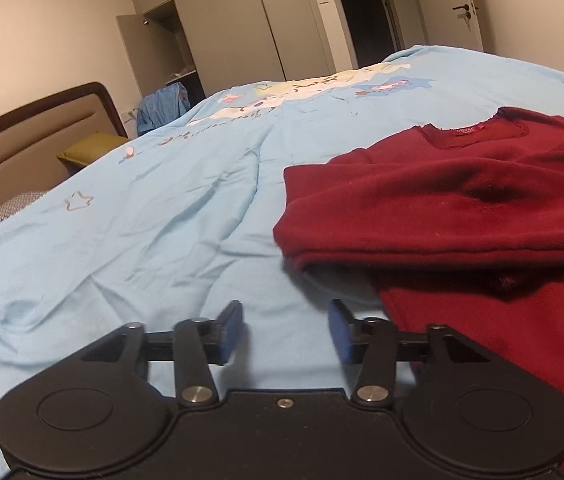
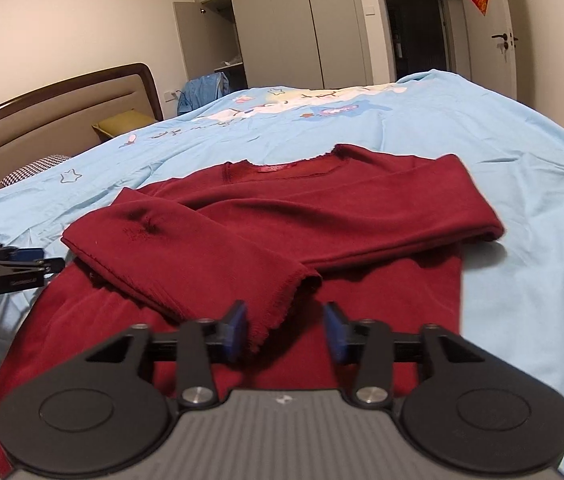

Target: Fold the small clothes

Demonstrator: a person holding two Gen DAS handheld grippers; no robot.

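A dark red long-sleeved top point(image 2: 242, 248) lies flat on the light blue bed cover point(image 2: 522, 184), neckline away from me, both sleeves folded across its chest. My right gripper point(image 2: 285, 330) is open just above the lower body of the top, with the frayed cuff of one sleeve point(image 2: 282, 300) between its blue pads and nothing gripped. My left gripper point(image 1: 285, 330) is open over the bare cover, just left of the top point(image 1: 462, 208). It also shows in the right wrist view as the left gripper point(image 2: 14, 266) at the top's left edge, held by a hand.
A padded headboard point(image 2: 54, 120) with pillows stands at the left. Wardrobes point(image 2: 290, 20) with one open door, a dark doorway and a closed door line the far wall. Blue cloth point(image 2: 202, 88) hangs beside the bed. The cover spreads wide to the right.
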